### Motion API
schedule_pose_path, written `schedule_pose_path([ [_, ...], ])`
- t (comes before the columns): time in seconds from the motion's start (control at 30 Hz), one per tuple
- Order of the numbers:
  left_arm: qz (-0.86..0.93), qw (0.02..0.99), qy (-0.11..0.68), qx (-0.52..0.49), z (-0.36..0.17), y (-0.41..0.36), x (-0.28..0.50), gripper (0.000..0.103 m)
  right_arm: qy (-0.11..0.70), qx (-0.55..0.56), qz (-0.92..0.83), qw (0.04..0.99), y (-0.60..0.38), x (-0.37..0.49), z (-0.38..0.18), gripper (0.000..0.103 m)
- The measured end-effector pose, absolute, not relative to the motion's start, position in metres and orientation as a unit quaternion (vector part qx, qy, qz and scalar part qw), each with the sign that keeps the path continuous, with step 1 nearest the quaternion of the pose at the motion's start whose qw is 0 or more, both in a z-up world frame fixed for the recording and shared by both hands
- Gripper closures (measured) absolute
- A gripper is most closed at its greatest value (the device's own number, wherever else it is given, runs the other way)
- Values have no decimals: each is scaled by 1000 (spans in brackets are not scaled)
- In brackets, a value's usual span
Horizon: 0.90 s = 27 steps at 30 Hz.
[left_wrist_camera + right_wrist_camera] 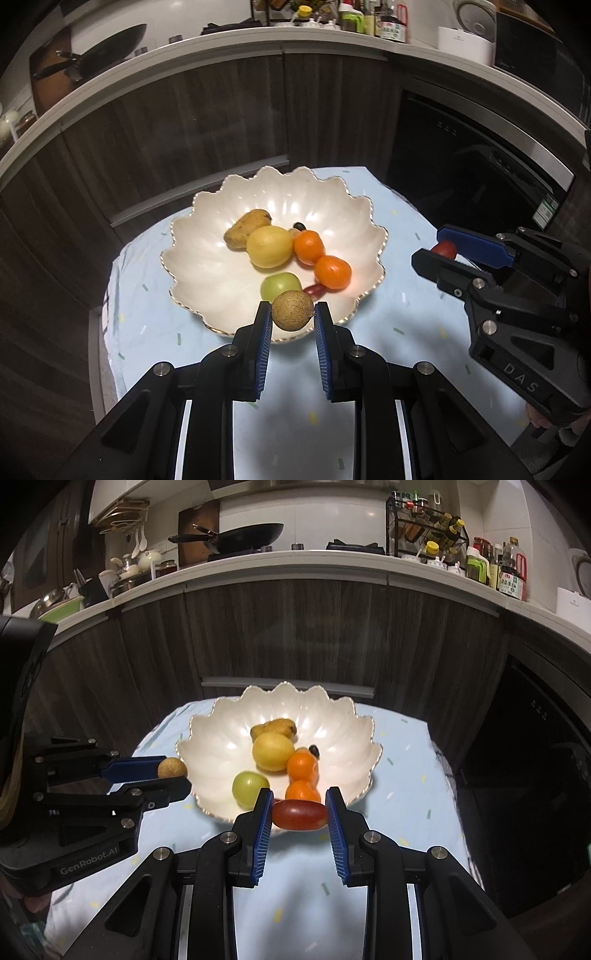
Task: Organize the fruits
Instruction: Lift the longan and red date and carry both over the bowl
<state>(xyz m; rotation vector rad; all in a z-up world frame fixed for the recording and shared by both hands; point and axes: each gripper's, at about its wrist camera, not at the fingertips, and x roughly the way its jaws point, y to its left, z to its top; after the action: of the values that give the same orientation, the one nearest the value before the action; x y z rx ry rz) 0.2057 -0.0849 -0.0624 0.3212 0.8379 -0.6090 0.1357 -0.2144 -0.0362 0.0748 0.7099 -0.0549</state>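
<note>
Dark wood cabinets [295, 635] and a cluttered counter [280, 563] stand behind the table [399, 206], which wears a pale blue cloth. On it sits a white scalloped bowl [207, 266], close to the far edge. Inside lie a potato [245, 228], a lemon [269, 246], 2 oranges [309, 246] touching each other, a green fruit [280, 286] and a small dark fruit [298, 225]. Left gripper [291, 314] is clamped on a brown round fruit [292, 310] over the bowl's near rim. Right gripper [300, 803] grips a red fruit [300, 814] end to end, at the bowl's near rim in its own view.
</note>
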Motion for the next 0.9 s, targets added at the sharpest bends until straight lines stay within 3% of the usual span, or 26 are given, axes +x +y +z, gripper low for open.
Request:
schedule_pose_path([
  [0.9,-197,888,407,83,-66,-86,268,80,353,60,-40,933,-250,205,-40,73],
])
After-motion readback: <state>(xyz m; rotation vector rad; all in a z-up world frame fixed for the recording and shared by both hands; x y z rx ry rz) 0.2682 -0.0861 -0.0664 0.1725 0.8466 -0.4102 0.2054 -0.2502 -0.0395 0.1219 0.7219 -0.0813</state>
